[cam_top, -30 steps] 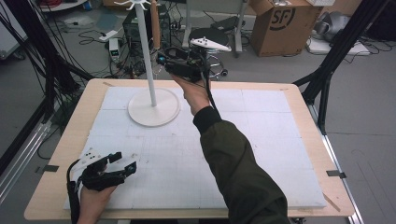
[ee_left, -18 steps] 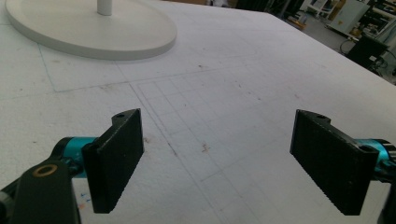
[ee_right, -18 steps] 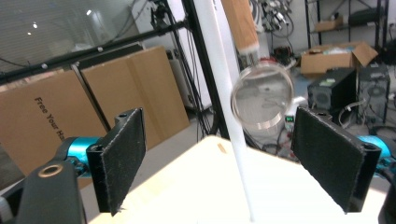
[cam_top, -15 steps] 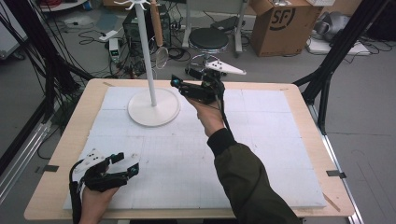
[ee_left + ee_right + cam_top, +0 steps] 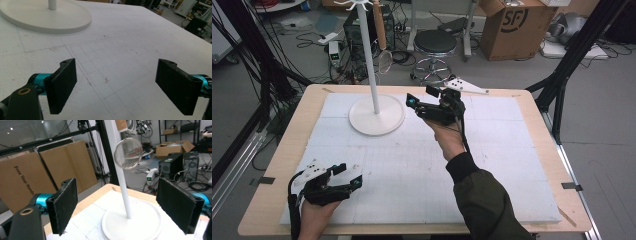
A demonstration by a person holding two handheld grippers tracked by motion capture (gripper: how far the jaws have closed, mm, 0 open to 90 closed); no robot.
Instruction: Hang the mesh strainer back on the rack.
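Black pads sit on the right hand-held gripper point(image 5: 422, 107), and they stand wide apart with nothing between them. It floats above the bench point(image 5: 272, 165), near the white stand point(image 5: 376, 102), and it points at the pole. A small round strainer point(image 5: 384, 61) hangs from a hook high on that stand, with its brown handle point(image 5: 380, 27) up and its mesh bowl down. In the right gripper view the strainer point(image 5: 128, 153) shows just in front of the pole, higher than the two pads. The job looks like reaching for that strainer to take it off the hook. To do it well, the hand should go up first, because the strainer hangs above where the pads aim now. It is best to grab the stiff handle and not the thin mesh, which could bend. Then lift it up a little before pulling away, so it slips off the hook and the stand does not tip. The left hand-held gripper point(image 5: 343, 176) rests low on the white foam sheet point(image 5: 492, 165) at the near corner, well apart from the stand. Its pads are wide apart too, and it holds nothing.
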